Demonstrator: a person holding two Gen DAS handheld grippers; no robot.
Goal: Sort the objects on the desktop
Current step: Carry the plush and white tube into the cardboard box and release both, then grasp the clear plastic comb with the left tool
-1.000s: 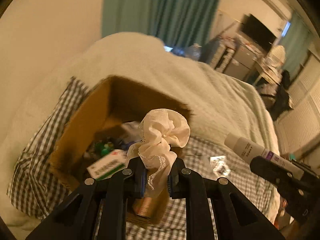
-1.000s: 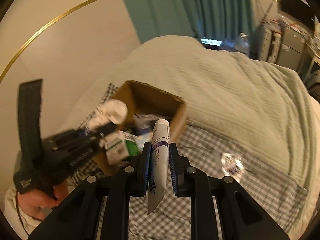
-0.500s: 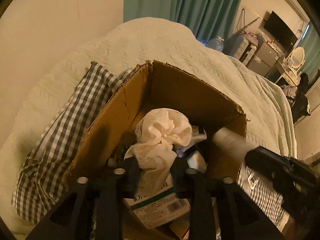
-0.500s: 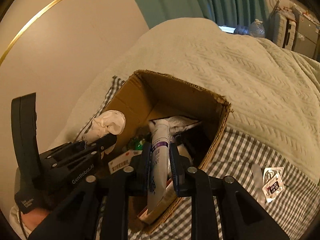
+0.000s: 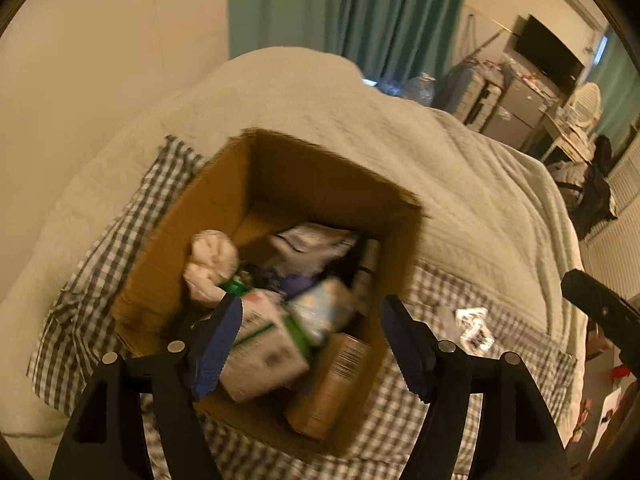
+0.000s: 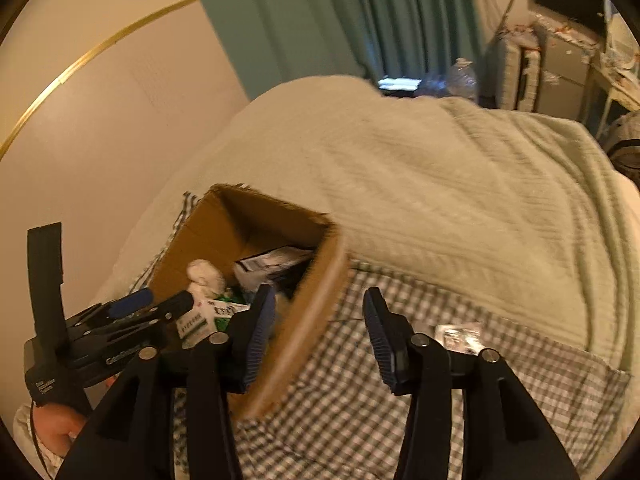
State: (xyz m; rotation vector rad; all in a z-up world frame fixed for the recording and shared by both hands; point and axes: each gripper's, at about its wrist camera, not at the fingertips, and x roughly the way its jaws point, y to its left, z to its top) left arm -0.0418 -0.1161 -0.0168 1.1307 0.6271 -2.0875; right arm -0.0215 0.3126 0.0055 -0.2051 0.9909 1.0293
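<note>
Cardboard box held the white cloth
Left gripper and right gripper jaws had just been opening, now spread and empty

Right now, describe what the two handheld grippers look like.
Both are matte black plastic. The left gripper and right gripper each have two angular, strutted fingers with silver pivot bolts and ribbed dark-blue pads. In the right wrist view, the left gripper's body carries small white lettering and an upright black slab.

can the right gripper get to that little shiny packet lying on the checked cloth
Probably yes. The right gripper is open and empty, and the packet lies in the open on the checked cloth just ahead of it, clear of the cardboard box.
</note>
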